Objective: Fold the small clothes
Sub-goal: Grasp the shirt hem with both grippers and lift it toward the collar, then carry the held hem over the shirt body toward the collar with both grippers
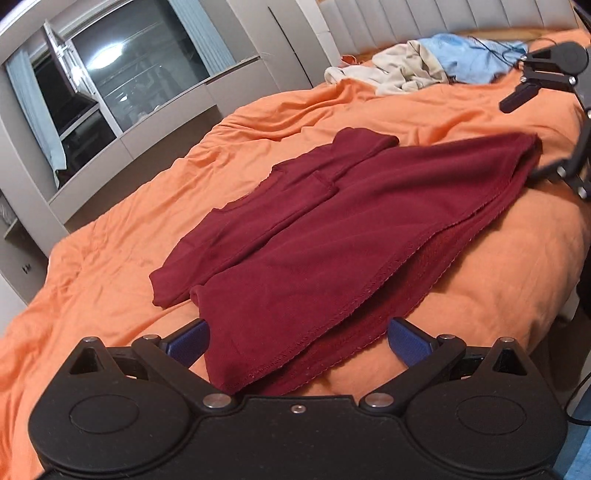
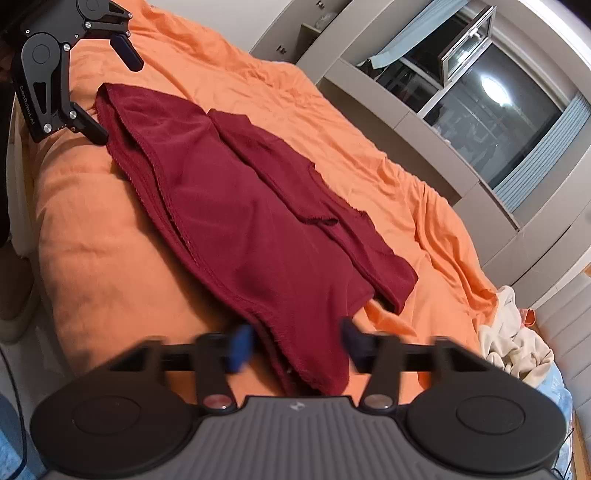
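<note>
Bed (image 1: 110, 229), covered by an orange duvet (image 2: 110, 258), rumpled, filling most of both views. Grey padded headboard (image 1: 424, 22) at the far end in the left wrist view. Window (image 2: 491, 122) with pale blue curtain along the far side; ceiling lamp reflected in the glass.

Dark red garment (image 1: 295, 236) lying spread on the duvet near the bed's edge, lengthwise between the two tongs. One long side folded over the middle, so a stitched hem runs diagonally across the top layer. A narrower part, likely a sleeve, lies flat alongside.

Heap of other clothes by the headboard: cream piece (image 1: 399, 70) with a light blue piece (image 1: 472, 55) touching it. No boxes or baskets seen; the heap sits loose on the duvet.

Left tongs (image 1: 297, 341): released, blue pads well apart, one end of the garment lying between them, neither pad pressing the cloth.

Right tongs (image 2: 295, 345): motion-blurred, pads at either side of the garment's opposite end with cloth bunched between them. Whether the pads actually press the cloth cannot be told through the blur.

Each tongs appears at the far end of the garment in the other's view.
</note>
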Tool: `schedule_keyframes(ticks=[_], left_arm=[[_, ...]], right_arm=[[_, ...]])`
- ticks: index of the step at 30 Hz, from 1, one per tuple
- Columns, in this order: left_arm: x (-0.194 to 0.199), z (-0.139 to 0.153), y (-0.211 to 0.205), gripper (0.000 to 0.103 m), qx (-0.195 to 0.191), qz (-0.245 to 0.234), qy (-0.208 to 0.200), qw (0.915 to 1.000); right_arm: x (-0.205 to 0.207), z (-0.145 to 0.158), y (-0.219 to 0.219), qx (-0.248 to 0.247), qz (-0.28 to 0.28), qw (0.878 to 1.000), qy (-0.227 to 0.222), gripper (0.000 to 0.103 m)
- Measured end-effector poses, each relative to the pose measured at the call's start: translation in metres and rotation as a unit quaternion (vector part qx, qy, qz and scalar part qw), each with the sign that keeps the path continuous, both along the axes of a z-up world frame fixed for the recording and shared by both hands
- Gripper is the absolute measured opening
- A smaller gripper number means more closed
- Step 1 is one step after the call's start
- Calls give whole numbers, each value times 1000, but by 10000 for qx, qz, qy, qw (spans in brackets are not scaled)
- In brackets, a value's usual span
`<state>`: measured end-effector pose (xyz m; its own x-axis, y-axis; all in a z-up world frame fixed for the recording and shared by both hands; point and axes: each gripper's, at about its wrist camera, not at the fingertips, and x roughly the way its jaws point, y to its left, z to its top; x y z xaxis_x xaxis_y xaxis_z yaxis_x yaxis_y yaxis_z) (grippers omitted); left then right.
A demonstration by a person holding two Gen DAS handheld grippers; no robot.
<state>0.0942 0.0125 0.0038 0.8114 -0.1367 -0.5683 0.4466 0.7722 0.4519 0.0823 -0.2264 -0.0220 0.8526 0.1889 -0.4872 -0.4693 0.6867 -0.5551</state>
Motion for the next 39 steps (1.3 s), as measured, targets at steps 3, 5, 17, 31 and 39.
schedule_keyframes(ticks=[3,5,17,31,39], left_arm=[[3,1,2,103,87,-1,0,10000],[5,1,5,103,126,33,9,9999],[13,-3,-10,102,268,-257,-44,9993],[37,14,30,45,-193,432,-25,9989],[25,8,18,8,117,120,-137,9998]], right_arm=[[0,11,-4,426,-9,9989,-198,9],[-1,22,-8,780,-25,9962,-376,7],[0,73,-23,1678,-100,9814,-930,6],[-10,48,-17,1412,-155,9869,-769,6],[-21,38,-16,1316,-326,9847,-1094,6]])
